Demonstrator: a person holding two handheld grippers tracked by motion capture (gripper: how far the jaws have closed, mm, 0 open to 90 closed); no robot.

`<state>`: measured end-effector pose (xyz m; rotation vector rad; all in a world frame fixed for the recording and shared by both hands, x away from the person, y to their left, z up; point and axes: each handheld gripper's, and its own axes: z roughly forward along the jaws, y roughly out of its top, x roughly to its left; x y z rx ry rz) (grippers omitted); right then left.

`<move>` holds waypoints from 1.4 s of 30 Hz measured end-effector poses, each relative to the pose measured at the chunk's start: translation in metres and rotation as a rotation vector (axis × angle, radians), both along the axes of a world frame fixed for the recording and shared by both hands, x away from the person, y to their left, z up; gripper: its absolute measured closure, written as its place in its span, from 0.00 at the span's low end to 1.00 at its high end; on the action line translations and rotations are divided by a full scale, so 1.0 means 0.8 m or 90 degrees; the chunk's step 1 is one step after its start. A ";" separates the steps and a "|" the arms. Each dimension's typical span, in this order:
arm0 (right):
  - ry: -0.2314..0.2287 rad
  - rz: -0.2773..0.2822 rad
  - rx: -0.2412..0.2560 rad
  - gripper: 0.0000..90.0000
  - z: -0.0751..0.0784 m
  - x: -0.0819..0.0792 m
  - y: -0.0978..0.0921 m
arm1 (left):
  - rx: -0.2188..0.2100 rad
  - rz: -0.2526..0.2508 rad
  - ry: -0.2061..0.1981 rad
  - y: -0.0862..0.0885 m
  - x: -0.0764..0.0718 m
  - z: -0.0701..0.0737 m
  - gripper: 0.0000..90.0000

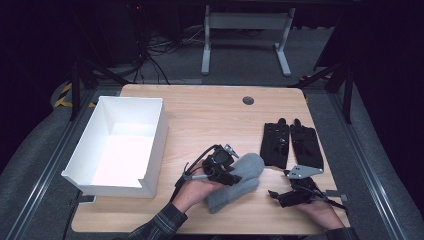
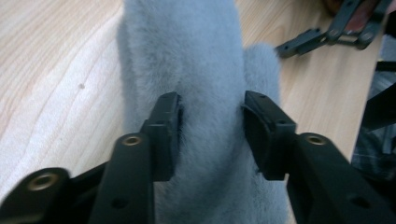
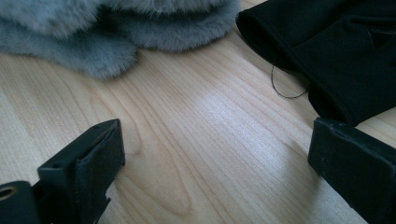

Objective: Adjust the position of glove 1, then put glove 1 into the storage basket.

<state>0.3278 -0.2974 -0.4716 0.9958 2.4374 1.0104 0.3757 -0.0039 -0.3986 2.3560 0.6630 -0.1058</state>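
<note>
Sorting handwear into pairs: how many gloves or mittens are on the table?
4. Two grey mittens lie stacked near the front centre, the upper one between the left hand-held gripper's jaws. Two black gloves lie side by side to their right. None seems hidden.

White open box (image 1: 125, 145) at the table's (image 1: 210, 120) left, desk legs (image 1: 245, 37) beyond — cables (image 1: 150, 50) on floor

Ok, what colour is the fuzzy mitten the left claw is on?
The mitten is a soft blue-grey, plain with no pattern. It shows best in the left gripper view.
</note>
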 end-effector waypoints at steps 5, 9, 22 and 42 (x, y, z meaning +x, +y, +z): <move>0.000 0.000 0.000 0.04 0.000 0.000 0.000 | -0.026 -0.016 -0.034 0.008 0.010 0.014 0.45; 0.000 0.000 0.000 0.04 0.000 0.000 0.000 | -0.037 -0.038 -0.053 0.005 0.028 0.019 0.31; 0.000 0.000 0.000 0.04 0.000 0.000 0.000 | 0.047 -0.073 -0.027 -0.035 0.046 -0.026 0.15; -0.001 0.000 0.000 0.04 0.000 0.000 0.000 | 0.079 -0.107 0.007 -0.041 0.047 -0.058 0.29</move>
